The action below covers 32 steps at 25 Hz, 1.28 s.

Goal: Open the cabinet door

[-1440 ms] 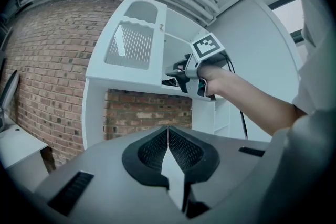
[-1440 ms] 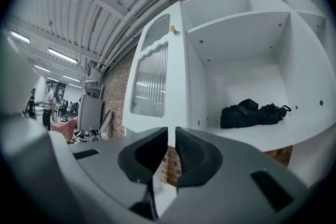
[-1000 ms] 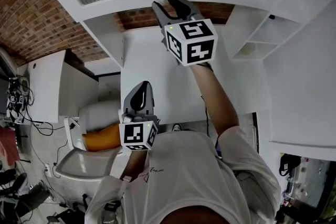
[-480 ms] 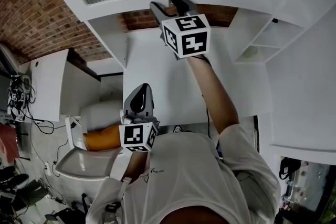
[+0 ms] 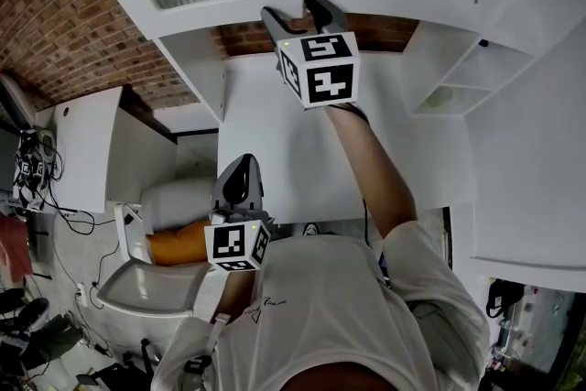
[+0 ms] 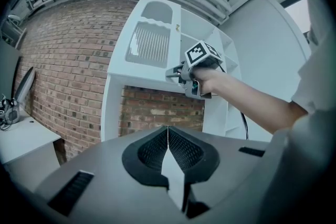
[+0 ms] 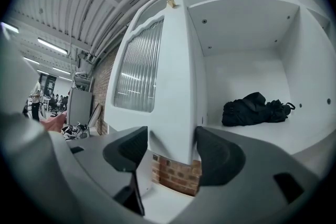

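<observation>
Your right tongs (image 5: 295, 11) have just been opening, slack astride the door (image 7: 173, 86) edge, left tongs (image 6: 168, 134) clenched empty; the door looks stiff yet light, so grip that edge.

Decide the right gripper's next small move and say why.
Probably draw the right gripper back off the door: its jaws have just been opening, the door's edge stands ungripped between them, and the cabinet already stands open.
</observation>
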Motion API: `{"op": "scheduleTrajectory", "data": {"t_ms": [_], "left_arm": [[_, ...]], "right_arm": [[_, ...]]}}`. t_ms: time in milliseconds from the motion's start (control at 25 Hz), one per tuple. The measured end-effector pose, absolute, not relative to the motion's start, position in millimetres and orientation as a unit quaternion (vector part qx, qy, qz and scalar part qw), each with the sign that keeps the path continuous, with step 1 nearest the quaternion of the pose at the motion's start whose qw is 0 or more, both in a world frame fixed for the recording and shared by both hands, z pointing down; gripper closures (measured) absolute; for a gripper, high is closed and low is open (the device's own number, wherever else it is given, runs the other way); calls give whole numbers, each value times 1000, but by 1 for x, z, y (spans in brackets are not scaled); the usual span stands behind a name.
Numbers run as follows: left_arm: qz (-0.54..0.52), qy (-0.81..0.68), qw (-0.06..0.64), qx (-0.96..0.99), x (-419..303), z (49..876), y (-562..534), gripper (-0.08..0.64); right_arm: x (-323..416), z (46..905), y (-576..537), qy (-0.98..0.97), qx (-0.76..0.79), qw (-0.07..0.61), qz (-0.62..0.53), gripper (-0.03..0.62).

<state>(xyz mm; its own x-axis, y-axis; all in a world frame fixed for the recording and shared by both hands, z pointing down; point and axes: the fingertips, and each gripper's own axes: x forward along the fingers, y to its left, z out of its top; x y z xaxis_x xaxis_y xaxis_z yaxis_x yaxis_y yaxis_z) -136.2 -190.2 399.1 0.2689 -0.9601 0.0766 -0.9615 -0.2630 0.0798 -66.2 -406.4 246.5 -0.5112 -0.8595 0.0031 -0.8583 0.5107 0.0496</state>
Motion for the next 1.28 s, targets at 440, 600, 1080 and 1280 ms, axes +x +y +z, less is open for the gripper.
{"op": "scheduleTrajectory", "data": {"t_ms": [440, 600, 1080, 1280], "left_arm": [[1, -600, 57, 798, -137, 398, -191, 543], [-2, -598, 59, 799, -138, 399, -191, 543], [0, -594, 61, 802, -134, 402, -191, 543], [3, -587, 61, 807, -125, 402, -189, 543]], "right_arm": [[-68, 245, -407, -860, 510, 19, -13, 314], [-69, 246, -405, -859, 511, 22, -18, 314], [-66, 245, -386, -872, 490, 8, -23, 318], [-60, 245, -377, -877, 479, 3, -21, 359]]}}
